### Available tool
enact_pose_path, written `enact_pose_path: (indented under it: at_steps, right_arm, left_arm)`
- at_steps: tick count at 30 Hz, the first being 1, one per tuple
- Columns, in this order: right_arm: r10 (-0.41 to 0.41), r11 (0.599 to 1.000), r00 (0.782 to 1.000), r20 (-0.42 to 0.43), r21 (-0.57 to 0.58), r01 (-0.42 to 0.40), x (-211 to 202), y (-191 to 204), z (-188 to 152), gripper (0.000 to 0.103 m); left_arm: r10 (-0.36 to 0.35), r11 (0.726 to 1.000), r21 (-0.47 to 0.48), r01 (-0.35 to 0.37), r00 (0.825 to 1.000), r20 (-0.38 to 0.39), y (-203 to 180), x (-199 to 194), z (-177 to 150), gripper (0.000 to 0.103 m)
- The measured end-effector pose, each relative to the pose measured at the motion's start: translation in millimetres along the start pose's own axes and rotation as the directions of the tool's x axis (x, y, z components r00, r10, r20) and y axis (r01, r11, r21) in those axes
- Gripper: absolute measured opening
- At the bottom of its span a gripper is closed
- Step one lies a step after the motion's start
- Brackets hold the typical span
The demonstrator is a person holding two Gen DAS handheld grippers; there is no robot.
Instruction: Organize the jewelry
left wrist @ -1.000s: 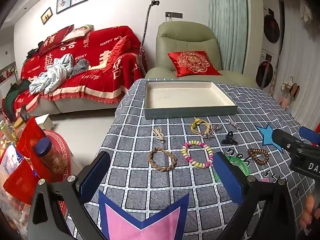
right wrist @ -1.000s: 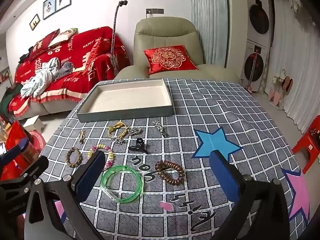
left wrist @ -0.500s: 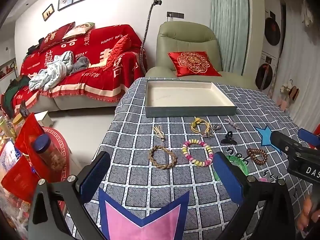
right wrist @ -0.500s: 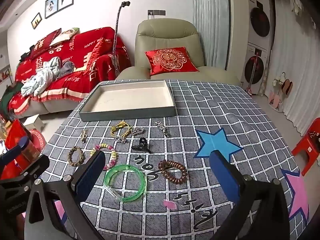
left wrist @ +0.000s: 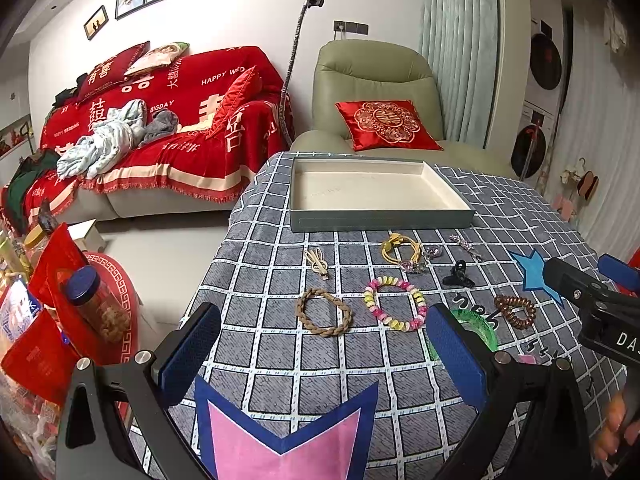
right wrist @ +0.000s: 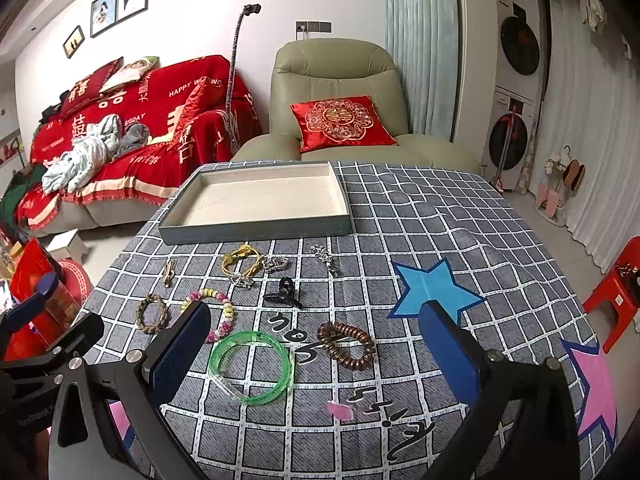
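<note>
An empty grey tray (left wrist: 380, 222) (right wrist: 256, 230) with a cream inside sits at the table's far side. In front of it lie a braided brown bracelet (left wrist: 323, 317) (right wrist: 151, 313), a pastel bead bracelet (left wrist: 395, 308) (right wrist: 226, 312), a green bangle (right wrist: 251, 367) (left wrist: 476, 324), a brown coil hair tie (right wrist: 347, 345) (left wrist: 515, 311), a yellow cord bracelet (left wrist: 400, 247) (right wrist: 242, 262), a black claw clip (left wrist: 458, 274) (right wrist: 284, 293), a beige hairpin (left wrist: 317, 262) and a silver clip (right wrist: 326, 259). My left gripper (left wrist: 320, 354) is open and empty above the near edge. My right gripper (right wrist: 314, 352) is open and empty above the bangle and coil tie.
A checked grey cloth with star patches covers the table (right wrist: 440, 232). A red sofa (left wrist: 160, 120) and green armchair (left wrist: 372, 92) stand beyond it. Red bags and a jar (left wrist: 96, 308) crowd the floor at the left. A red stool (right wrist: 618, 292) is at the right.
Both grippers have moved slightly forward and lower towards the jewelry. Both stay open and empty. Nothing on the table has moved.
</note>
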State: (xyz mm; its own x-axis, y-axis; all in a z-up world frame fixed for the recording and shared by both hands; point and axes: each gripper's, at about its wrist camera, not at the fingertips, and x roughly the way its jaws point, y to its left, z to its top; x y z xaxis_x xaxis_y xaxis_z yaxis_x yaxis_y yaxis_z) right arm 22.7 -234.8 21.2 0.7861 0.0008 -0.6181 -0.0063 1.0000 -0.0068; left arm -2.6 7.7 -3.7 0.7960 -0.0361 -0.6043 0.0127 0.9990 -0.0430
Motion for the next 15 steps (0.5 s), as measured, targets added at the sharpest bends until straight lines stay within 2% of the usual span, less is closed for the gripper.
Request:
enact_pose_path:
  at_steps: [15]
  right_arm:
    - [0.002, 1.000, 1.000, 0.004, -0.002, -0.002, -1.6, 1.1, 1.0, 0.103]
  left_arm:
    - [0.005, 1.000, -0.014, -0.005, 1.000, -0.002, 5.3, 3.3, 0.3, 0.103]
